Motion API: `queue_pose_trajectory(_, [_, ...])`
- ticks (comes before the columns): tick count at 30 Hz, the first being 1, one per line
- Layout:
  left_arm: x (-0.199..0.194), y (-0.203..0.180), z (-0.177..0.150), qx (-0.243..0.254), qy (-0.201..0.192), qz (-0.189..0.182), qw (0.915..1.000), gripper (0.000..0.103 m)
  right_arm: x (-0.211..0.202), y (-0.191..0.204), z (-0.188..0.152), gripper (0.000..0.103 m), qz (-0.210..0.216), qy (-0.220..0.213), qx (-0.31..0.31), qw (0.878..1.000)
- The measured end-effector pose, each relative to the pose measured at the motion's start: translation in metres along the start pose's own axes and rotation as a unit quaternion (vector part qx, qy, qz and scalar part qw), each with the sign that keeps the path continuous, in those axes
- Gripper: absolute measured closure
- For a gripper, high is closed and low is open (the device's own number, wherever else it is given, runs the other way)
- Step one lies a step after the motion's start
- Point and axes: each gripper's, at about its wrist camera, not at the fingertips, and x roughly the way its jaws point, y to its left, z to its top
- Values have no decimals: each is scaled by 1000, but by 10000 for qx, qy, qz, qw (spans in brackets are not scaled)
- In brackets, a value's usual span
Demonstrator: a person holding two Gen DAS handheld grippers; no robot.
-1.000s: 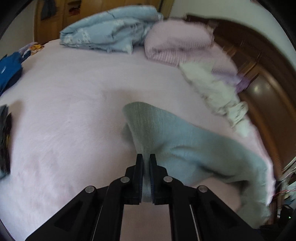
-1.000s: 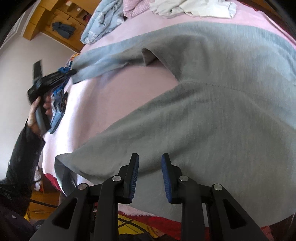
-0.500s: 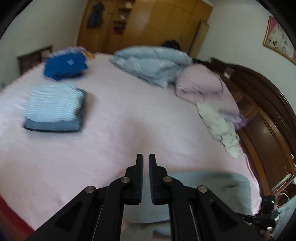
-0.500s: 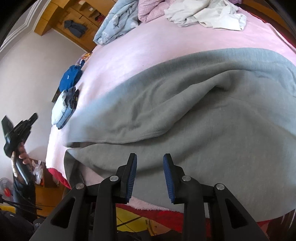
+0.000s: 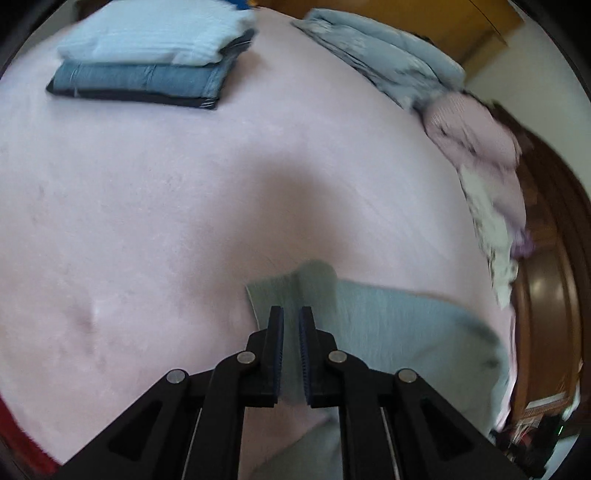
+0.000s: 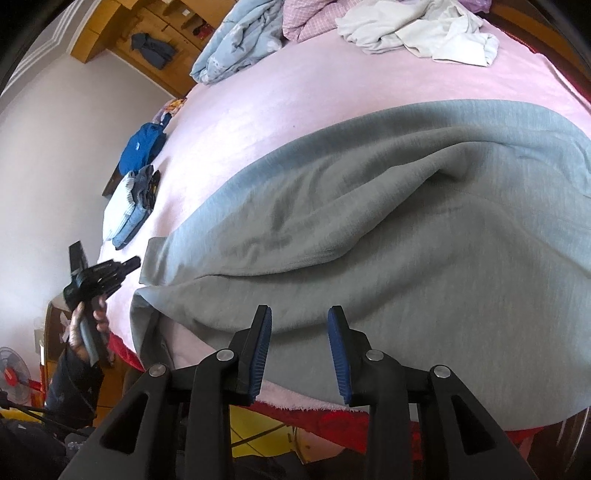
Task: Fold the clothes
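Note:
A grey sweatshirt (image 6: 406,221) lies spread on the pink bed (image 5: 147,203), one sleeve folded across its body. The sleeve's cuff (image 5: 280,288) rests at the garment's left end. My left gripper (image 5: 291,310) hovers right at that cuff, its jaws a narrow slit that is just starting to part. Grey cloth shows through the gap, but I see nothing pinched. In the right wrist view a hand (image 6: 85,325) holds the left gripper (image 6: 136,261) beside the cuff (image 6: 151,258). My right gripper (image 6: 300,314) stands open over the near hem, gripping nothing.
A folded stack of light and denim clothes (image 5: 147,66) sits far left, a blue garment (image 6: 142,147) beyond it. A light-blue quilt (image 5: 380,55), a pink pillow (image 5: 472,133) and crumpled white clothes (image 6: 417,29) lie near the wooden headboard (image 5: 546,277). The red bed edge (image 6: 332,424) is just below me.
The left gripper let go of the sleeve, swung away, and has come down beside the cuff. The sleeve, stretched out before, now lies folded over the body. The right gripper barely moved.

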Motion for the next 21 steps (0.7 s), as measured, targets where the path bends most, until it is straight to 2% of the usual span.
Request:
queue_pose_trajectory(3, [11, 6, 7, -119, 75, -83, 9999, 97, 0, 5, 0, 70, -16, 7, -29, 10000])
queue_pose_trajectory(6, [26, 8, 9, -287, 357, -214, 9987, 97, 2, 9, -1, 70, -26, 25, -52, 10000])
queue_pose_trajectory(8, [39, 4, 4, -433, 680, -474, 9956, 97, 3, 11, -1, 70, -9, 44, -70, 10000])
queue_pose_trajectory(10, [49, -3, 0, -369, 871, -468, 9944, 97, 3, 15, -1, 70, -13, 46, -120, 9999])
queue_pose_trajectory(12, [50, -6, 0, -267, 823, -272, 9959, 97, 0, 19, -2, 70, -49, 19, -207, 9998])
queue_pose_trajectory(15, [27, 4, 2, -391, 365, -461, 9975, 97, -7, 23, -2, 70, -44, -72, -334, 9994])
queue_pose_trajectory(16, [22, 11, 2, -488, 272, -419, 9976, 97, -9, 23, -2, 68, -42, -100, -365, 9993])
queue_pose_trajectory(19, [21, 33, 6, -811, 271, -407, 9955, 92, -6, 22, 0, 68, -36, -69, -327, 9994])
queue_pose_trajectory(21, [24, 35, 7, -800, 358, -398, 9954, 92, -3, 23, 0, 68, 12, -26, -295, 9996])
